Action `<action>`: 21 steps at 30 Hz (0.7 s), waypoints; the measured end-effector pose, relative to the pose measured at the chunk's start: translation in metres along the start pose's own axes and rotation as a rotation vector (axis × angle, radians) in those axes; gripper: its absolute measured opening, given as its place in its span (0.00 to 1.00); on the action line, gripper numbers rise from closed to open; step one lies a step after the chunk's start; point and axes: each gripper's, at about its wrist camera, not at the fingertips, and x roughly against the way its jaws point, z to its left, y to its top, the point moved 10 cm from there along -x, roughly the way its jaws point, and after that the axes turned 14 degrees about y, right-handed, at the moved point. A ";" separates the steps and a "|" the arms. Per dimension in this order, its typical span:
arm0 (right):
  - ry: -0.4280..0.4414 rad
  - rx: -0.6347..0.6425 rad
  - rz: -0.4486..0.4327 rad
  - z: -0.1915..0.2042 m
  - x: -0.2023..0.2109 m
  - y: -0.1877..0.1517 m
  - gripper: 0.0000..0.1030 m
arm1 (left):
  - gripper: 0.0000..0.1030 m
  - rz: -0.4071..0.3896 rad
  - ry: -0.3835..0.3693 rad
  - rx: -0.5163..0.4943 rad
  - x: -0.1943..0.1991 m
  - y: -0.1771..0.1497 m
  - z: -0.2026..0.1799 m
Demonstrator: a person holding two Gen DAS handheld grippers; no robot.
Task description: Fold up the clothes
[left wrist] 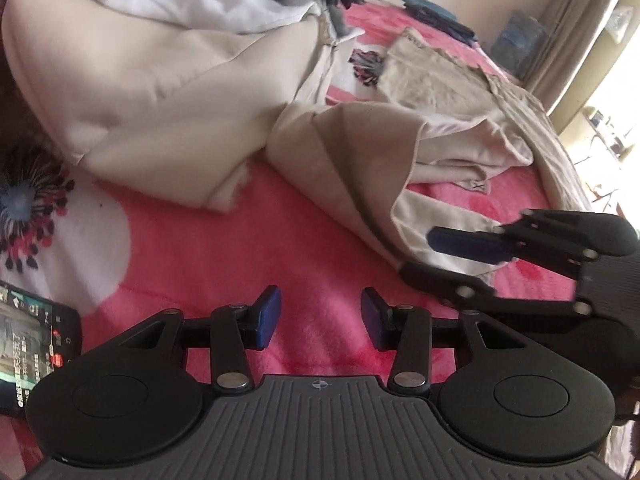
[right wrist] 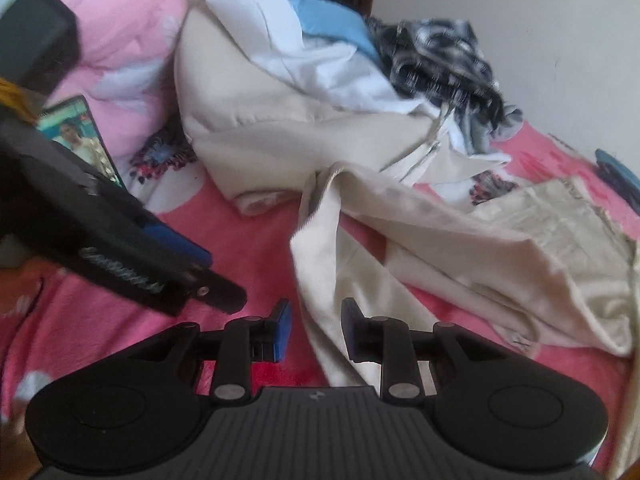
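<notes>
Presently my left gripper (left wrist: 321, 316) hovers wide over bare pink blanket (left wrist: 224, 248), holding nothing. My right gripper (right wrist: 316, 330) is likewise parted and empty, its right finger over the near hem of the beige garment (right wrist: 420, 240), so the right is nearer. The garment lies ahead and rightward of the left gripper, its long axis running away toward the clothes pile (right wrist: 320, 64). It looks crumpled, partly bunched, unfolded.
</notes>
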 end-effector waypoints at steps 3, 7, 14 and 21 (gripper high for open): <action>-0.029 -0.023 -0.005 -0.010 -0.011 -0.003 0.17 | 0.42 -0.022 0.008 -0.017 0.003 0.000 0.000; -0.001 -0.243 -0.126 -0.031 0.017 -0.001 0.01 | 0.45 -0.048 -0.064 0.022 0.009 0.003 -0.006; 0.080 -0.594 -0.262 -0.061 0.078 -0.016 0.00 | 0.54 0.003 -0.220 0.112 0.007 0.005 -0.030; 0.197 -0.794 -0.190 -0.053 0.099 -0.049 0.00 | 0.63 -0.033 -0.322 0.107 0.019 0.001 -0.058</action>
